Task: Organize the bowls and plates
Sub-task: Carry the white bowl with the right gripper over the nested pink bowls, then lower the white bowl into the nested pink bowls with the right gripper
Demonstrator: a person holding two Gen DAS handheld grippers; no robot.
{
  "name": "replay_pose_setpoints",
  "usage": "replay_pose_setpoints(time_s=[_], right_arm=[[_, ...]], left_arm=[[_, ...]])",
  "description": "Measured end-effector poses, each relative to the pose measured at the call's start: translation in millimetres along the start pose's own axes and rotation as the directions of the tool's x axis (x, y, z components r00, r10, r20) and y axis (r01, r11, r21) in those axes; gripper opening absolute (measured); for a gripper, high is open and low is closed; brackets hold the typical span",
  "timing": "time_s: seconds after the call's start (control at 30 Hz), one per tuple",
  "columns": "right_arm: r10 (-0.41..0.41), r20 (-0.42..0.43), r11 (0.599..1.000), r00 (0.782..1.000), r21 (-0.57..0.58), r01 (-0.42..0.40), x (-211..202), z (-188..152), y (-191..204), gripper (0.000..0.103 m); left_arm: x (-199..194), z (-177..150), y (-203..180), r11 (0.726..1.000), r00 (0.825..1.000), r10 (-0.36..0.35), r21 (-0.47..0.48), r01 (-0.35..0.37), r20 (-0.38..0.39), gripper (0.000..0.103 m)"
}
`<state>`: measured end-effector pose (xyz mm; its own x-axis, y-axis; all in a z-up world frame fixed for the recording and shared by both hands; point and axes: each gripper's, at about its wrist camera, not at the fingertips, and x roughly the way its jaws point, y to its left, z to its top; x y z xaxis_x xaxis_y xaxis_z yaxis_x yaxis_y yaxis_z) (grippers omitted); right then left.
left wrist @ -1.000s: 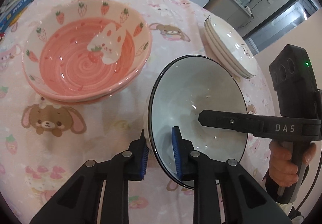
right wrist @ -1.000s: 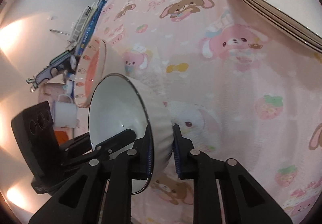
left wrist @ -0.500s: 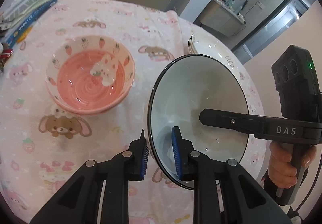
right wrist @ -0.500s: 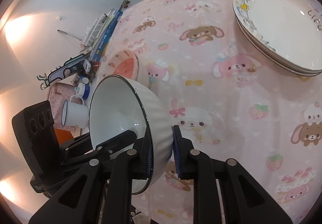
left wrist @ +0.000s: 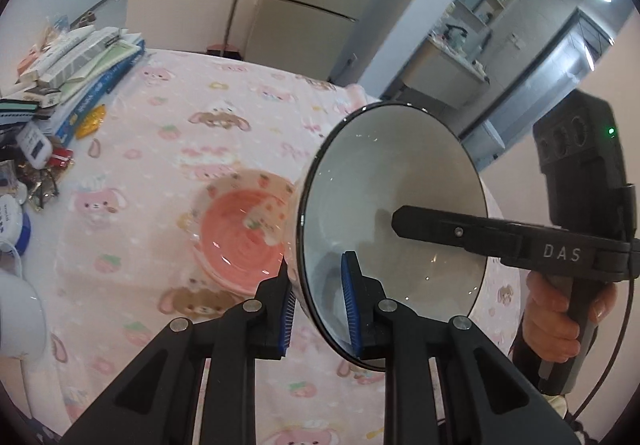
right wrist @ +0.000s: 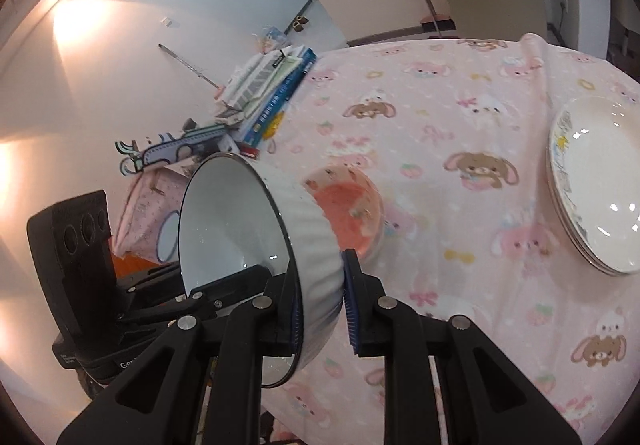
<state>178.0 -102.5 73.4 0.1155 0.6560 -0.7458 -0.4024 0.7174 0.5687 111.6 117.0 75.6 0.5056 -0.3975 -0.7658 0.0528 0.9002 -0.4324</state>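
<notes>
Below both my tools lies the pink cartoon-print tablecloth [right wrist: 460,205], well beneath my fingertips. Between my two tools I hold the white bowl [left wrist: 394,205], lifted clear of the cloth and tipped on edge, its dark rim upright. My left gripper [left wrist: 318,299] pinches the bowl's near rim, one blue pad inside, one outside. My right gripper [right wrist: 322,297] clamps the opposite rim likewise, its ribbed wall against the outer pad; my right hand [left wrist: 560,309] wraps the handle, fingers curled, off to the right of my left tool. Ahead of both tools, beyond the held bowl, sits the pink strawberry bowl [right wrist: 352,209]. Farther right of my right tool rests the plate stack [right wrist: 600,181].
</notes>
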Motion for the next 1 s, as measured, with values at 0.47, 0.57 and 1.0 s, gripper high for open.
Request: replay_pose_setpoints(time_s=[0.47,0.57,1.0], right_arm=[[-0.091,-0.078,0.995,0.993,0.032,0.094,77,20,0,0.018],[-0.113,-0.086,0.993,0.99,0.03,0.116,84,19,1,0.017],[-0.173,-0.051,0.985,0.984,-0.013,0.172,91,15,16,0.018]], left_arm=[[55,-3,68,0.989,0.999,-0.007,-0.146,-0.001,-0.053,0.023],[59,-4,71,0.99,0.998,0.009,-0.14,-0.017,-0.057,0.023],[45,0,54,0.981,0.981,0.192,-0.012,-0.191,0.03,0.024]])
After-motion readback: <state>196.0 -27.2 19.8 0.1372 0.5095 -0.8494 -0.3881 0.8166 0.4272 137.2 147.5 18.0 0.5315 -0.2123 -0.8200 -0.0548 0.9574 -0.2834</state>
